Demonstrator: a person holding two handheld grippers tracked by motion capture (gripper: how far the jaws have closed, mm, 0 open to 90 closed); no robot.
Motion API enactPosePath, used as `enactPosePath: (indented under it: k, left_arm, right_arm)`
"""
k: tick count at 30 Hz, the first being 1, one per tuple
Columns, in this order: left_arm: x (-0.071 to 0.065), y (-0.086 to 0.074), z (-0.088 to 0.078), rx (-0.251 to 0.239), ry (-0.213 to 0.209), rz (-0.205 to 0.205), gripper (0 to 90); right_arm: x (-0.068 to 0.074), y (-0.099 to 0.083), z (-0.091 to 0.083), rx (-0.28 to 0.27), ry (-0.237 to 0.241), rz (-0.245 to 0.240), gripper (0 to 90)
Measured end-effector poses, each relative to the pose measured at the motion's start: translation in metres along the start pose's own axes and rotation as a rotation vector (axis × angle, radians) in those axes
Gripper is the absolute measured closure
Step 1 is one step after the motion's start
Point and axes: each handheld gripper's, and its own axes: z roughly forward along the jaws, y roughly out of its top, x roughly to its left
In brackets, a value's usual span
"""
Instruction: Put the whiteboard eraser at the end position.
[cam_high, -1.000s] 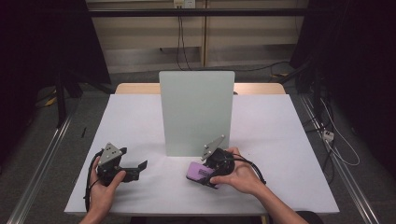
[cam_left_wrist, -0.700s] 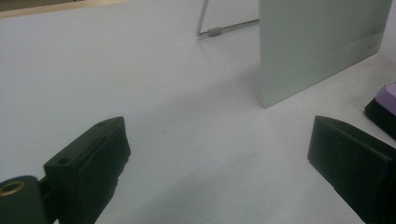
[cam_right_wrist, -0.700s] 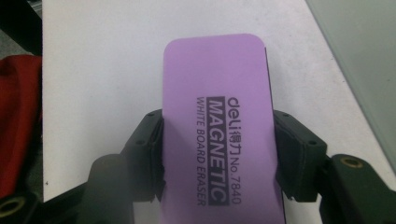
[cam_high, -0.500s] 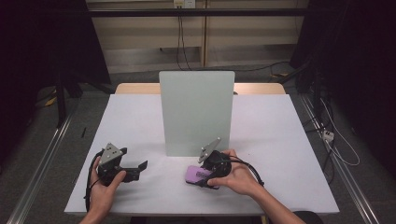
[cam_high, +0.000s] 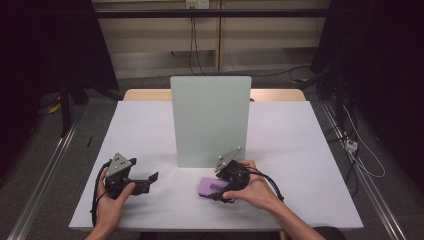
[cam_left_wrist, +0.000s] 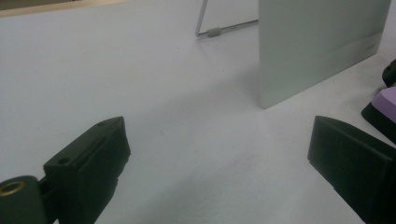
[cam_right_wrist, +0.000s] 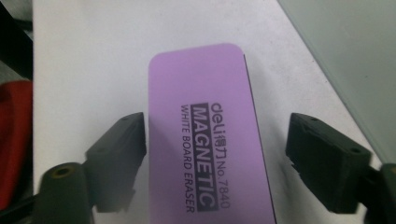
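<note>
A purple whiteboard eraser (cam_high: 211, 186) (cam_right_wrist: 205, 140) lies flat on the white table, printed face up, in front of the upright board. My right gripper (cam_high: 216, 190) (cam_right_wrist: 215, 135) straddles it. Its jaws have just been opening, with the eraser between them and a gap on each side, so the pads no longer press on it. My left gripper (cam_high: 150, 179) (cam_left_wrist: 219, 149) rests to the left, held in a hand, open with only bare table between its jaws. From there the eraser's (cam_left_wrist: 387, 100) corner shows at the right edge.
A pale green-white board (cam_high: 210, 120) (cam_left_wrist: 317, 46) stands upright at the table's middle, propped by a wire stand (cam_left_wrist: 215, 31) behind it. The white table (cam_high: 300, 150) has free room on both sides. Dark floor and cables surround it.
The eraser has settled slightly lower onto the table under the right gripper. Both hands have stayed where they were.
</note>
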Motion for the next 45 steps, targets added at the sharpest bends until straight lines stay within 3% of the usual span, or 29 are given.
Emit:
enactPosePath:
  k: [9, 21, 30, 35, 45]
  left_arm:
    - [-0.001, 0.001, 0.001, -0.002, 0.0, -0.009, 5.0]
    - [-0.003, 0.001, 0.0, -0.011, -0.004, -0.007, 4.8]
    - [-0.005, 0.001, 0.0, -0.006, -0.005, -0.008, 4.8]
    - [-0.007, 0.001, 0.0, -0.006, -0.007, -0.011, 4.8]
    - [-0.007, 0.001, -0.002, -0.016, -0.002, -0.013, 4.8]
  right_arm:
    - [-0.005, -0.003, -0.016, -0.122, -0.031, 0.073, 11.7]
    - [-0.011, -0.02, -0.036, -0.228, -0.153, 0.171, 7.9]
    - [-0.017, -0.047, -0.058, -0.294, -0.301, 0.251, 8.0]
    - [-0.021, -0.062, -0.066, -0.312, -0.344, 0.299, 7.9]
    - [-0.025, -0.086, -0.08, -0.342, -0.419, 0.349, 8.3]
